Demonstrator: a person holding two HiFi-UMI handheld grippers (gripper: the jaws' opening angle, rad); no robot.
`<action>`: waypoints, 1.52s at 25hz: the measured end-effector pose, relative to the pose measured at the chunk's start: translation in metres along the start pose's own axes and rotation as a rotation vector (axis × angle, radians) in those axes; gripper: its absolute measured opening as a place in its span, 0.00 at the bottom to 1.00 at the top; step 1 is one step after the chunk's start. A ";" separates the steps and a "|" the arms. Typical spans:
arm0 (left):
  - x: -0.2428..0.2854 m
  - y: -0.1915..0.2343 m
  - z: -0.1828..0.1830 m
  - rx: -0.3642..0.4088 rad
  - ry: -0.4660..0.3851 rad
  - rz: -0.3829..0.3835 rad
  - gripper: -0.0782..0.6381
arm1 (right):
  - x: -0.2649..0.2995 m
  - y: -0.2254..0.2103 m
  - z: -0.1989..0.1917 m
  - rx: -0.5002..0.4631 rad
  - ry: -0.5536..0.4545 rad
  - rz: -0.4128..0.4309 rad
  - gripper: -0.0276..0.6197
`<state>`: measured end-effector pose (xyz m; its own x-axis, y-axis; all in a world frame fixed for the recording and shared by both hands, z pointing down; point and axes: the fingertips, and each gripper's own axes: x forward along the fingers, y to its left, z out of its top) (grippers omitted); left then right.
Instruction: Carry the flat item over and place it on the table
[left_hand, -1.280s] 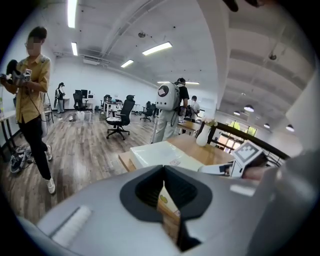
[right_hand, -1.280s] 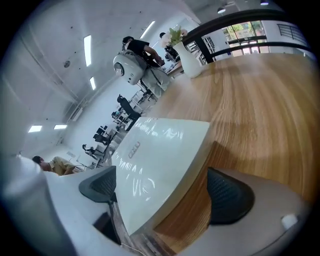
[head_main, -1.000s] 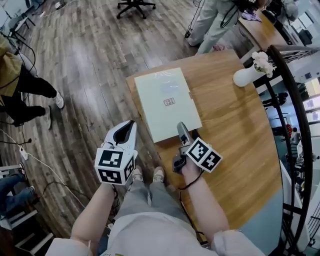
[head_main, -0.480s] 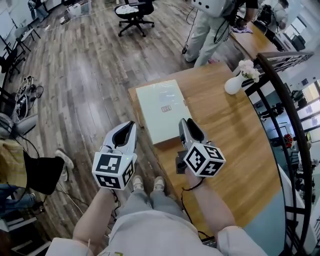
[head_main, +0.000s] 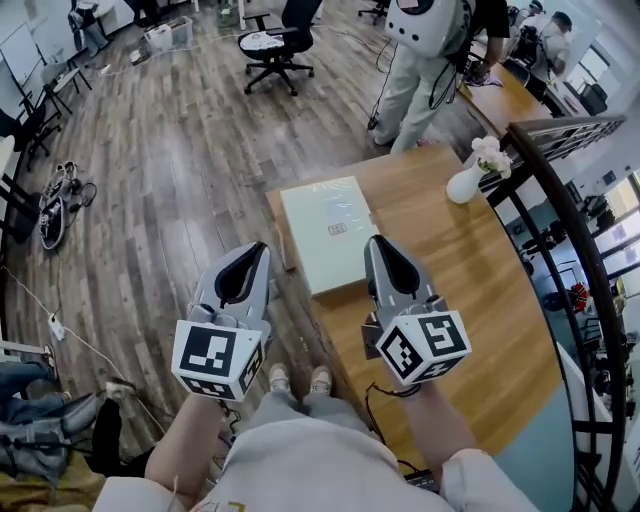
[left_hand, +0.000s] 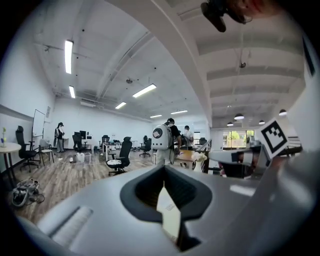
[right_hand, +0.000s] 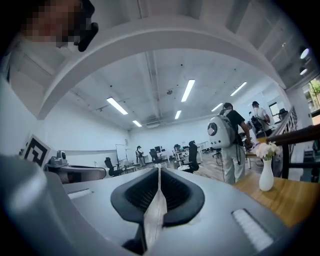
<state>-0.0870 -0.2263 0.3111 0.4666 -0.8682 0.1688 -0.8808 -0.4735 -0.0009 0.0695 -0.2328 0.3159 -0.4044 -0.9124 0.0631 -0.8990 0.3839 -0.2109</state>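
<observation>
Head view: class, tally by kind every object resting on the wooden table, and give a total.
Flat item: 1
Vase with flowers: 1
Total: 2

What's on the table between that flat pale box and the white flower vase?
Nothing. The head view shows only bare wooden table between the flat pale box and the white vase.
</observation>
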 end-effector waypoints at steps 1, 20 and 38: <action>-0.006 -0.001 0.007 0.008 -0.013 0.001 0.11 | -0.006 0.009 0.011 -0.028 -0.017 0.017 0.06; -0.091 -0.028 0.070 0.095 -0.195 0.039 0.11 | -0.102 0.100 0.104 -0.246 -0.201 0.151 0.05; -0.093 -0.054 0.051 0.065 -0.154 -0.010 0.11 | -0.119 0.095 0.081 -0.217 -0.162 0.135 0.04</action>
<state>-0.0781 -0.1278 0.2449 0.4866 -0.8735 0.0159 -0.8713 -0.4865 -0.0645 0.0464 -0.0991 0.2090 -0.5064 -0.8551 -0.1113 -0.8608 0.5088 0.0075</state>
